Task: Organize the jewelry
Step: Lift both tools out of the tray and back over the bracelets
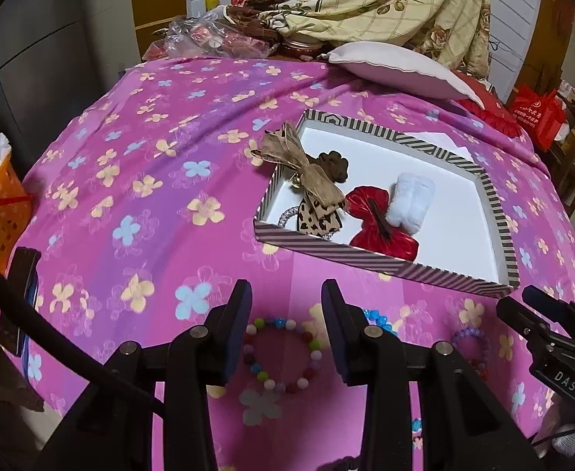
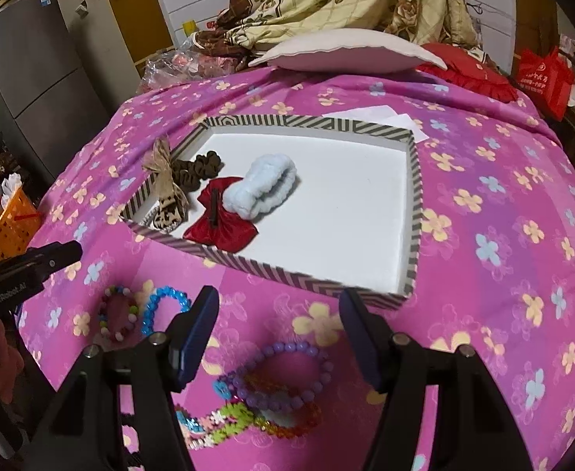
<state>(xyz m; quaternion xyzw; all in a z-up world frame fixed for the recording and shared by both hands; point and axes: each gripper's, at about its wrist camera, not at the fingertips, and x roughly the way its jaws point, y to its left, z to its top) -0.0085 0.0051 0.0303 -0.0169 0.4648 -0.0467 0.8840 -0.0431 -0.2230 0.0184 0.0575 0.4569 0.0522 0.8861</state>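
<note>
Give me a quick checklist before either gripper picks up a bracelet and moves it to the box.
1. Left gripper open, nothing between its fingers: ok.
2. Right gripper open, nothing held: ok.
3. Multicolour bracelet lies flat on the bedspread below the left gripper, apart from the others: ok.
4. Purple bracelet free to lift alone: not ok, it lies against a sequin band and other beads.
5. Box has bare floor on its right side for bracelets: ok.
6. Blue bracelet clear of the multicolour one: cannot tell, they lie very close.
</note>
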